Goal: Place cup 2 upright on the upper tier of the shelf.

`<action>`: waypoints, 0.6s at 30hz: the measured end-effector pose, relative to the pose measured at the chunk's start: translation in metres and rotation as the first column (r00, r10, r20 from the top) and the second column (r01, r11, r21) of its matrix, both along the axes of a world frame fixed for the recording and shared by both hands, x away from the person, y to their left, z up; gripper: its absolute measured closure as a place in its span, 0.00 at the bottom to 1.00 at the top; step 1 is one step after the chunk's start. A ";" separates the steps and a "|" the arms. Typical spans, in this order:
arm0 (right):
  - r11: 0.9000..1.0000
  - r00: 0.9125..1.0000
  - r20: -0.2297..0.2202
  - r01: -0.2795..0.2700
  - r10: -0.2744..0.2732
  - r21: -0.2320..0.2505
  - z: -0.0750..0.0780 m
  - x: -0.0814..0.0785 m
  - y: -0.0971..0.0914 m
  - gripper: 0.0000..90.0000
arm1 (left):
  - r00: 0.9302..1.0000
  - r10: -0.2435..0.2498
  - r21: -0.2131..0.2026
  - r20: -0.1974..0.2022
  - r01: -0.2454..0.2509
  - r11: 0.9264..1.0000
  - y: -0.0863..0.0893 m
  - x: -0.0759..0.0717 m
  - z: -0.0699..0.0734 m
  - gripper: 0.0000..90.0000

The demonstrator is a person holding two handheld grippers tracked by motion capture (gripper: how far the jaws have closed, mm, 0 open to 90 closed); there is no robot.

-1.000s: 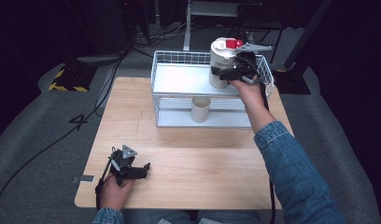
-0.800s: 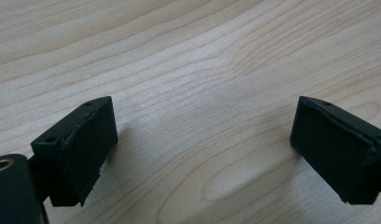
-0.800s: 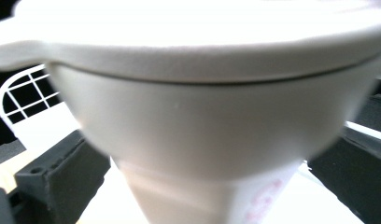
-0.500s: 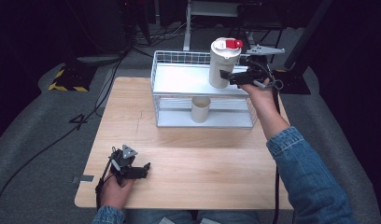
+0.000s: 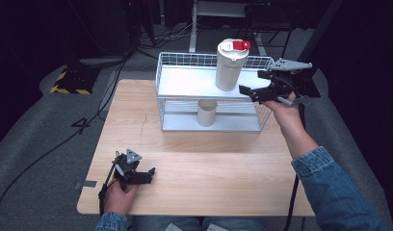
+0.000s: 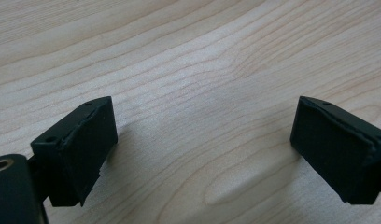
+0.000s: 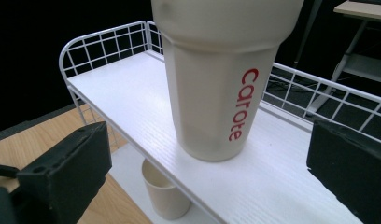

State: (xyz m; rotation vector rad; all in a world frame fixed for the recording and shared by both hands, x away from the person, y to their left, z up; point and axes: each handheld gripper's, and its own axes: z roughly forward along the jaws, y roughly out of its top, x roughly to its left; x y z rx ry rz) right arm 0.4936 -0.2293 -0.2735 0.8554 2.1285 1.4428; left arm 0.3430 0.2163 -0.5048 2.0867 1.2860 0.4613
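Observation:
A tall cream tumbler (image 5: 230, 65) with a red-tabbed lid and red lettering (image 7: 216, 88) stands upright on the top shelf of a white wire rack (image 5: 185, 83). My right gripper (image 5: 251, 91) hovers just right of it, open, its jaws apart from the tumbler and nothing between them (image 7: 212, 144). A small cream cup (image 5: 207, 113) stands on the rack's lower shelf (image 7: 165, 193). Near the table's front left, my left gripper (image 5: 147, 174) rests low over the bare wood, open and holding nothing (image 6: 202, 154).
The rack sits at the back of the wooden table (image 5: 209, 163). Its top shelf has a low wire rim (image 7: 100, 39). Cables trail across the grey floor (image 5: 50, 144) on the left, and a yellow-black striped block (image 5: 69, 84) lies there.
My right gripper has drawn back to the right, away from the tumbler, which stays standing on the top shelf. The left gripper has not moved.

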 end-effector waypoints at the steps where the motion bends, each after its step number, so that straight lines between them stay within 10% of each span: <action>1: 1.000 1.000 0.000 -0.003 0.003 0.004 -0.001 -0.003 -0.003 0.01 | 1.000 0.002 -0.001 0.000 -0.002 1.000 0.000 0.000 0.000 0.09; 18: 0.999 0.999 -0.011 -0.048 0.048 -0.017 -0.013 -0.052 -0.038 0.03 | 0.999 0.041 -0.002 0.003 -0.041 0.999 -0.006 0.000 0.000 0.08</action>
